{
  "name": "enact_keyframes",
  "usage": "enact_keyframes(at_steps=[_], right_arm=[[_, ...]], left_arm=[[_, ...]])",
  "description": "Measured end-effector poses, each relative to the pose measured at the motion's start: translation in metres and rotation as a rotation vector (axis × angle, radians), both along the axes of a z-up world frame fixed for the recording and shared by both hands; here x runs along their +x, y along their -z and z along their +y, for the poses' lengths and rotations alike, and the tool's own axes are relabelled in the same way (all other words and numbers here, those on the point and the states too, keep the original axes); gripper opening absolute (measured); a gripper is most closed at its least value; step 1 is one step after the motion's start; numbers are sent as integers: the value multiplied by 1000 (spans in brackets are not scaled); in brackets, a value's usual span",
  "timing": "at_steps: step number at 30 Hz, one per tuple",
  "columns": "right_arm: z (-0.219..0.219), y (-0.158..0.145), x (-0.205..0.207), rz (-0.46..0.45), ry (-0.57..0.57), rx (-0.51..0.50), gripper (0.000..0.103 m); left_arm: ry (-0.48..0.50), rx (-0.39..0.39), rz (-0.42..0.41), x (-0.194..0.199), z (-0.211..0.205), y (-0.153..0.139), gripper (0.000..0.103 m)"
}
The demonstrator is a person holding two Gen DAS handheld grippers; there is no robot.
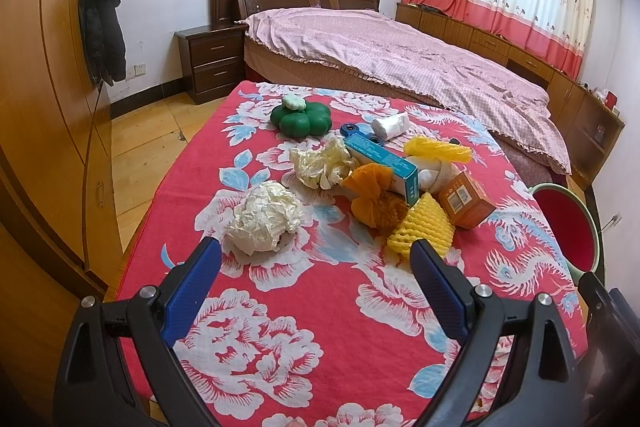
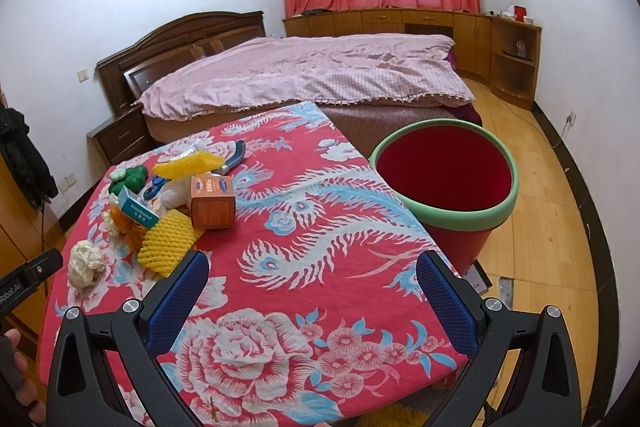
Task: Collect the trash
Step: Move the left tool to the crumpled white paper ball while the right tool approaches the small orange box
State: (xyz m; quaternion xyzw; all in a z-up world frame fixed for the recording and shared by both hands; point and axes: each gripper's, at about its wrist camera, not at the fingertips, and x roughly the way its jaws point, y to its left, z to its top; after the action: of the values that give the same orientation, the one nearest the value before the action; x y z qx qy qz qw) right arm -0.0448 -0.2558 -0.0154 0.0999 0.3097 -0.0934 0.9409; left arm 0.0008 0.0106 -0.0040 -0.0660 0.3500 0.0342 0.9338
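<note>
A heap of trash lies on the red floral tablecloth (image 1: 320, 307): a crumpled white paper ball (image 1: 262, 217), a second paper wad (image 1: 322, 163), a yellow foam net (image 1: 424, 225), an orange foam net (image 1: 370, 197), a teal box (image 1: 380, 161) and an orange box (image 1: 466, 201). My left gripper (image 1: 316, 261) is open and empty, just short of the paper ball and yellow net. My right gripper (image 2: 312, 273) is open and empty above the cloth, the yellow net (image 2: 168, 239) by its left finger. A red bin with a green rim (image 2: 444, 171) stands right of the table.
A green flower-shaped container (image 1: 300, 117), a white packet (image 1: 390, 125) and a blue tool (image 2: 236, 157) lie at the far side of the heap. A bed (image 2: 304, 75) stands behind the table. Wardrobes (image 1: 48, 107) line the left wall. Wooden floor (image 2: 536, 219) lies right of the bin.
</note>
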Motion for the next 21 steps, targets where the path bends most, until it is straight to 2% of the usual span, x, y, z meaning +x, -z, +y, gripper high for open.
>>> enact_keyframes(at_steps=[6, 15, 21], right_arm=[[-1, 6, 7, 30, -1, 9, 103], [-6, 4, 36, 29, -32, 78, 103], [4, 1, 62, 25, -85, 43, 103]], left_arm=[[-18, 6, 13, 7, 7, 4, 95], [-104, 1, 54, 26, 37, 15, 95], [-137, 1, 99, 44, 53, 27, 95]])
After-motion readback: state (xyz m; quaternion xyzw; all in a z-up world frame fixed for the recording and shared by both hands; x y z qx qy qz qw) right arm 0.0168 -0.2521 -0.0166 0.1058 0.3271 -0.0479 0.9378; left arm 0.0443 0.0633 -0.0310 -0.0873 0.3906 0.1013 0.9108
